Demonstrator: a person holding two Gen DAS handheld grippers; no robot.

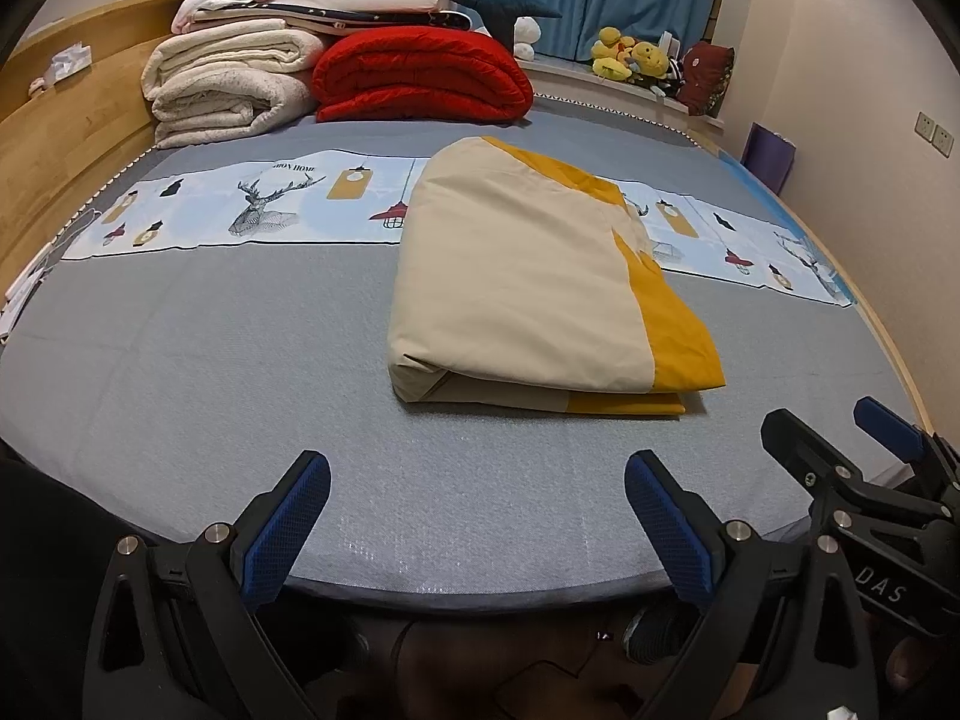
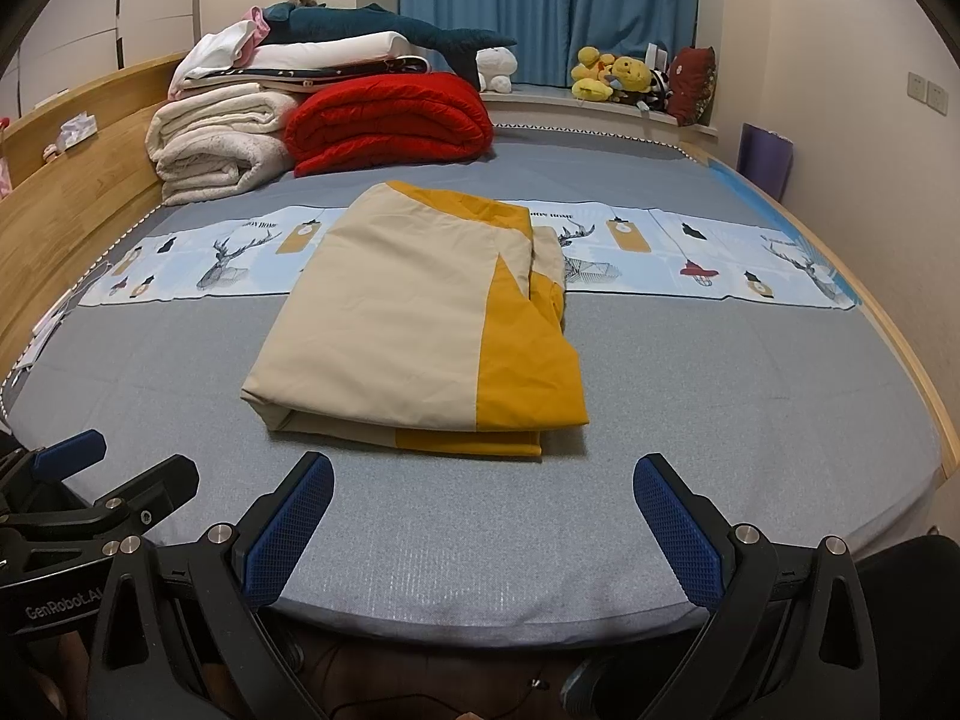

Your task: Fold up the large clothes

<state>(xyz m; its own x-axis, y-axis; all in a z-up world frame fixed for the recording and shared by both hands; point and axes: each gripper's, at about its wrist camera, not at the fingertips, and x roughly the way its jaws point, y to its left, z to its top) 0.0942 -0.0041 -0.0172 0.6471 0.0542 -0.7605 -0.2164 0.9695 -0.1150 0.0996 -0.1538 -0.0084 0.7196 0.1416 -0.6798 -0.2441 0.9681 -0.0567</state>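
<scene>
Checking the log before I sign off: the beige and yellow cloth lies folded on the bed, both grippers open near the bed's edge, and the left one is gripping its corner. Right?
Not quite. The left gripper grips nothing: the left wrist view shows its fingers apart over bare bed, short of the beige and yellow cloth. The right gripper is open too.

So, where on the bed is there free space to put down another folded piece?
The grey mattress is bare right of the folded beige and yellow cloth, up to the wooden side rail, and also left of it, toward the headboard. The strip before the open left claw and right claw is free. The red quilt and white blankets crowd the far corner.
</scene>
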